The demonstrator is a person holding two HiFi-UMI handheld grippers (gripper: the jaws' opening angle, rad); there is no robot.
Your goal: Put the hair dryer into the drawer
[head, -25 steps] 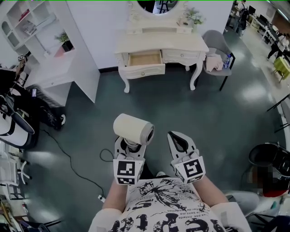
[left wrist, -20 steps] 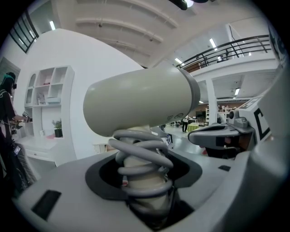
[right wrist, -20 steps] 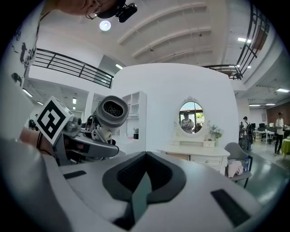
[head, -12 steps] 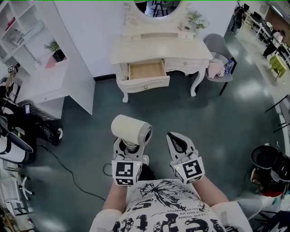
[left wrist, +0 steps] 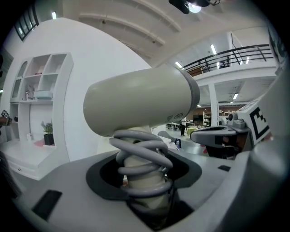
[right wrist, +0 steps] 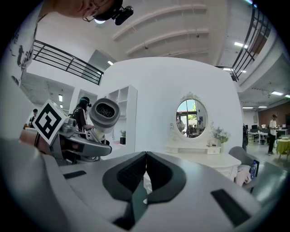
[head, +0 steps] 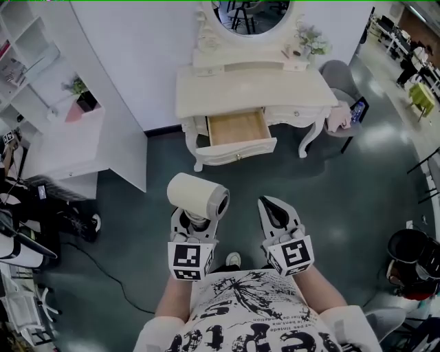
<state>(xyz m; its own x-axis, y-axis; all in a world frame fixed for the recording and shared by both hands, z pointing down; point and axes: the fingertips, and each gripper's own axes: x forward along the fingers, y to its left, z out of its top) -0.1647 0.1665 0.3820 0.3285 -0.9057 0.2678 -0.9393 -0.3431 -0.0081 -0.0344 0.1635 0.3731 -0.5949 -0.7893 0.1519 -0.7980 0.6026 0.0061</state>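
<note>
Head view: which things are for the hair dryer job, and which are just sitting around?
For the job: hair dryer, held in the left claw; open drawer; dressing table.

Just sitting around: grey chair, potted plant, white shelf unit, flowers.

In the head view your dryer point(head: 198, 195) covers most of its own handle, the top edge cuts the mirror point(head: 251, 15), and the desk point(head: 254, 88) hides the back of the drawer point(head: 237, 128).

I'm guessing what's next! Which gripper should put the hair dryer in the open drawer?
Left. The left gripper holds the hair dryer by its handle; the right gripper is shut and empty. The open drawer lies ahead.
</note>
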